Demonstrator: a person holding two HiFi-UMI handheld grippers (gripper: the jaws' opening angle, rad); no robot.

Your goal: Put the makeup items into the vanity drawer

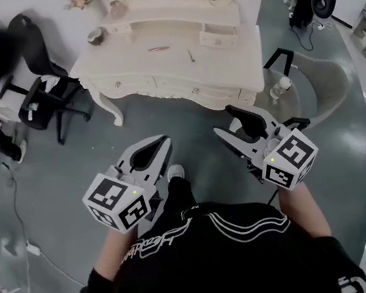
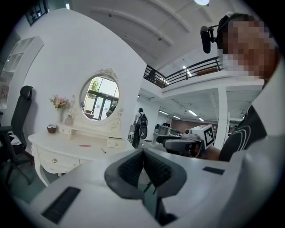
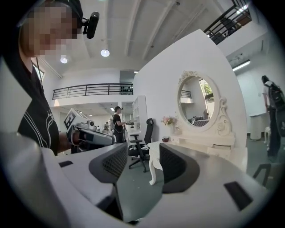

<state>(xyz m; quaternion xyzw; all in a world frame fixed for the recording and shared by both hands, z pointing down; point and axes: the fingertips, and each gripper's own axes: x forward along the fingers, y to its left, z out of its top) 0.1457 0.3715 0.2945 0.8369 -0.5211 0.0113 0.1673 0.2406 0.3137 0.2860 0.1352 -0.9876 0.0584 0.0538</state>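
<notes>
Progress: basically zero as I read it. I'm standing well apart from the vanity (image 1: 237, 56), both tools held out roughly level in front of me.

Left gripper (image 2: 143, 153) has its jaws together at the tips, nothing between them. Right gripper (image 3: 143, 162) stands wide and is also empty; only floor and a vanity leg show through the gap.

Makeup items lie out on the vanity top: a pink stick (image 1: 157, 48) near the middle and a dark pencil (image 1: 190, 55) just right of it. There may be more on the upper shelf, too small to tell. Front drawers (image 1: 191, 89) look closed.

In my judgement everything is left to do: walk up, open a drawer, pick each item, drop it in, close. The left jaws need opening before any pick. Office chair (image 1: 46, 95) sits off the vanity's left end, out of my path.
</notes>
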